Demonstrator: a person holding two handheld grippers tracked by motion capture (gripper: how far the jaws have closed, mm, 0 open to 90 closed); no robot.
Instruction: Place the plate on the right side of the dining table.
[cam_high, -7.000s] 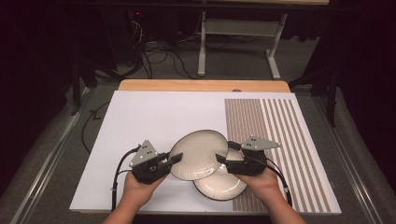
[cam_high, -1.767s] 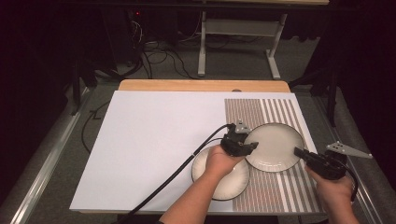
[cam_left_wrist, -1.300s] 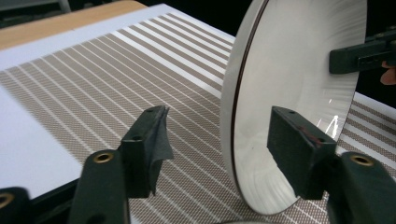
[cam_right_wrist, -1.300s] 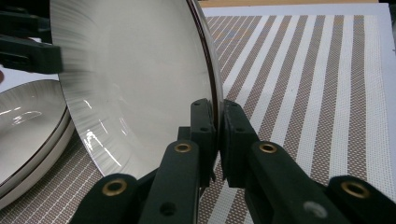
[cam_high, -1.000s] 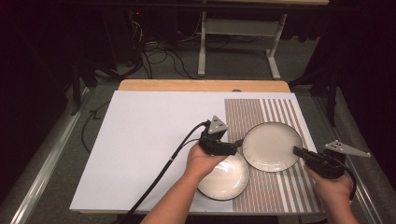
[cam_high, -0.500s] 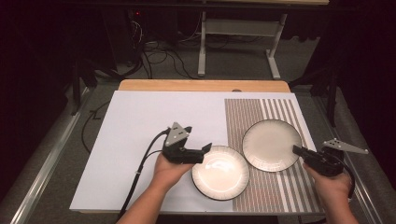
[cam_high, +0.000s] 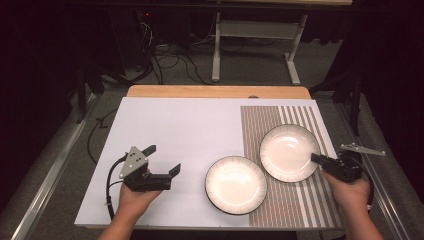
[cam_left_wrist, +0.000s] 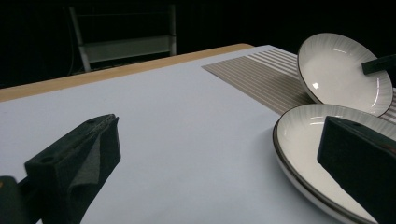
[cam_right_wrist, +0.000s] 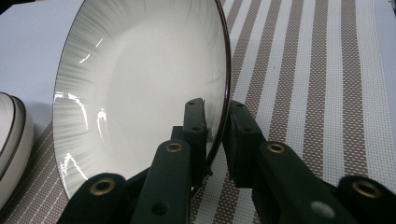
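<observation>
Pulled away toward 8 o'clock on the table, the left gripper (cam_high: 162, 161) stood over the bare white mat (cam_high: 175, 125), well apart from the plates it had been beside a second earlier. Its jaws had just been opening and stood wide apart with nothing between them, as the left gripper view confirmed.

At the 4 o'clock side of the table, the right gripper (cam_high: 316, 158) kept its place at the rim of the far plate (cam_high: 287, 150), which sat on the striped placemat (cam_high: 295, 120). In the right gripper view its jaws stood close together on either side of that rim, the plate (cam_right_wrist: 140, 84) tilted up on edge between them; they had just eased slightly, though the pads appeared to be pressing the rim.

The near plate (cam_high: 236, 184) lay flat, straddling the edge of the placemat, just touching or overlapping the far plate at its 2 o'clock edge.

From the left gripper, the near plate lay at 3 o'clock, its closest rim facing the open jaws. That hand was plainly nearer to it than the right, so any move on the near plate seemed to fall to the left.
</observation>
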